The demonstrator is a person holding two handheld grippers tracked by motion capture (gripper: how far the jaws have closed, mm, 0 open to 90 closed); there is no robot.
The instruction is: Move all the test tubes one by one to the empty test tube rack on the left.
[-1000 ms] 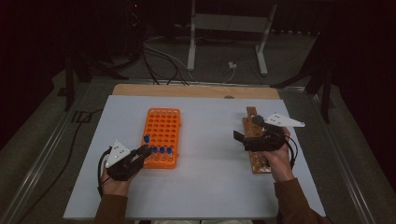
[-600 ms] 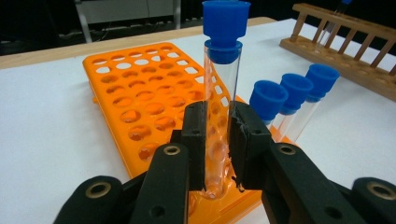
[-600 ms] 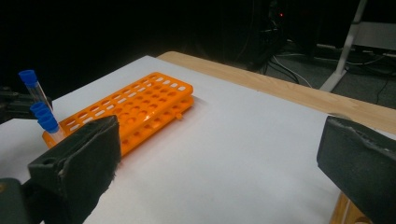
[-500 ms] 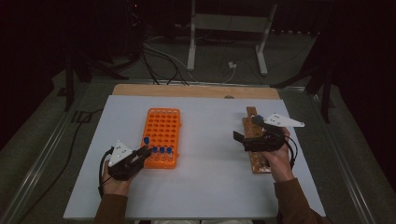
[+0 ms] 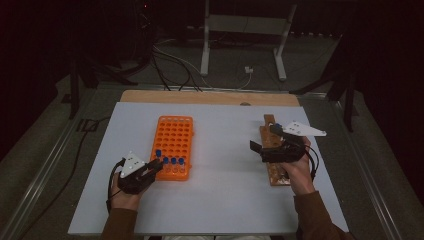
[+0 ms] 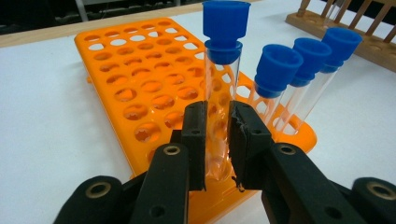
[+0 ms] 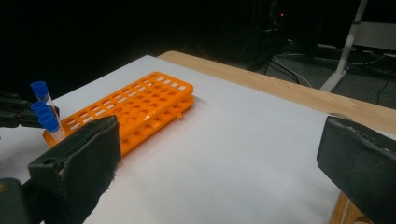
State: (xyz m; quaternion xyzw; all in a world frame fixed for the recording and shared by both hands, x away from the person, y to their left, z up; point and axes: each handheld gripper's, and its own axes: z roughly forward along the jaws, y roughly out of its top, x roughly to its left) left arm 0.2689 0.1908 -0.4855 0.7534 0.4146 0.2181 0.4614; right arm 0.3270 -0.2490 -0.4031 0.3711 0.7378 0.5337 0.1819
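My left gripper point(image 6: 217, 140) is shut on a clear test tube with a blue cap point(image 6: 223, 79), held upright at the near corner of the orange rack point(image 6: 140, 88). Whether its bottom sits in a hole I cannot tell. Three more blue-capped tubes point(image 6: 299, 70) stand in the rack's near row beside it. From above, the left gripper point(image 5: 152, 169) sits at the rack's point(image 5: 172, 137) near left corner. My right gripper point(image 5: 257, 149) hovers over the wooden rack point(image 5: 276, 172) on the right. Its jaws point(image 7: 219, 154) stand wide apart and hold nothing.
A white board point(image 5: 220, 200) covers the table, with a wooden edge point(image 5: 210, 97) at the back. Cables and a metal stand point(image 5: 245, 30) lie on the dark floor beyond. The orange rack point(image 7: 135, 107) shows far off in the right gripper view.
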